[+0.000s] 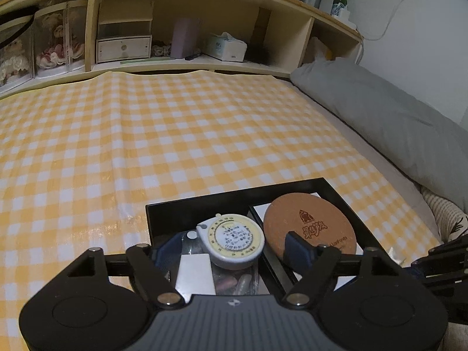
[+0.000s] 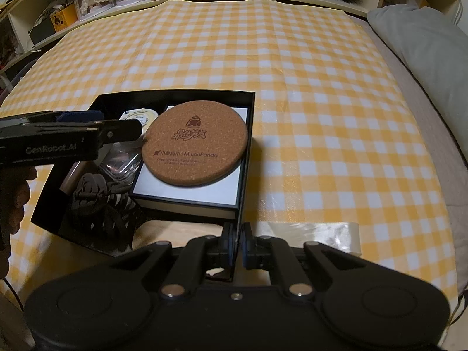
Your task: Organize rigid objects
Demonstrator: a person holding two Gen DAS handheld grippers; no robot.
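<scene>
The tape could tip out of the box.
Left gripper [image 1: 231,251] is wide around the tape [image 1: 231,244], maybe not touching; right gripper [image 2: 237,245] pinches the box [image 2: 245,175] wall, near the bed's edge.

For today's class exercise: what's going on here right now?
A person with a claw in each hand is packing a black box on a checked cloth. The right claw is shut on the box's near wall. The left claw is open above a tape measure, beside a cork coaster.
</scene>
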